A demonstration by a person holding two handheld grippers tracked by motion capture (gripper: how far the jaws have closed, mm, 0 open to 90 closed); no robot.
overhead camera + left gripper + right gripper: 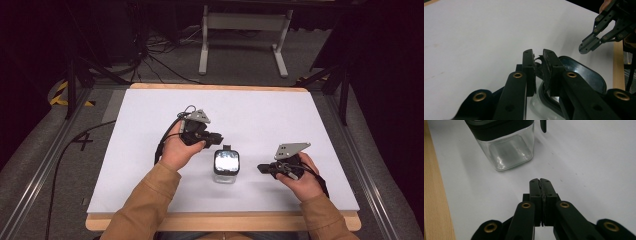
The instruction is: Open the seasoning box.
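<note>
A small clear square jar (226, 172) with a black lid (226, 161) stands on the white table (150, 130), near the front middle. In the left gripper view the lid (586, 75) lies just past the jaws. My left gripper (221, 136) reaches the jar's far side from the left. It (538, 56) is shut on a thin black tab (539, 60) at the lid's edge. My right gripper (261, 168) hangs a little to the right of the jar, apart from it. Its jaws (540, 181) are pressed together with nothing between them, pointing at the jar (509, 150).
The table's wooden front edge (434, 195) runs close beside the right gripper. Bare white surface spreads to the left, right and back of the jar. Beyond the table stand a white frame (245, 22) and loose cables on the floor.
</note>
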